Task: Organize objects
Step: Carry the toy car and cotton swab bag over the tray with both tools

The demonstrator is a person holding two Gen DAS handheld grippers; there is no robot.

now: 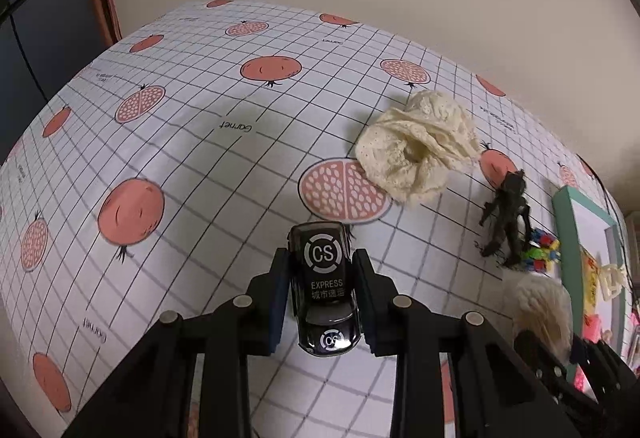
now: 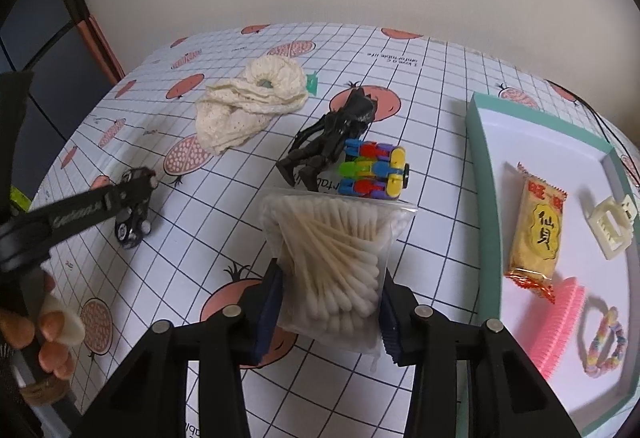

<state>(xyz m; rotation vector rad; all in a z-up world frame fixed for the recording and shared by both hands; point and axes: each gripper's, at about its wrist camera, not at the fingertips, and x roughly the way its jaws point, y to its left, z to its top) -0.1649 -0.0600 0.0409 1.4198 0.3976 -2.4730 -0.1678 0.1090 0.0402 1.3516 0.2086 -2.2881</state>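
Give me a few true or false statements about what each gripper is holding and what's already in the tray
1. The left gripper is closed on the black toy car. True.
2. The right gripper is empty. False: it grips a bag of cotton swabs.
3. The tray holds a snack packet and a pink comb. True.
4. The dark figure lies in the tray. False: it is on the tablecloth, beside the colourful block toy.
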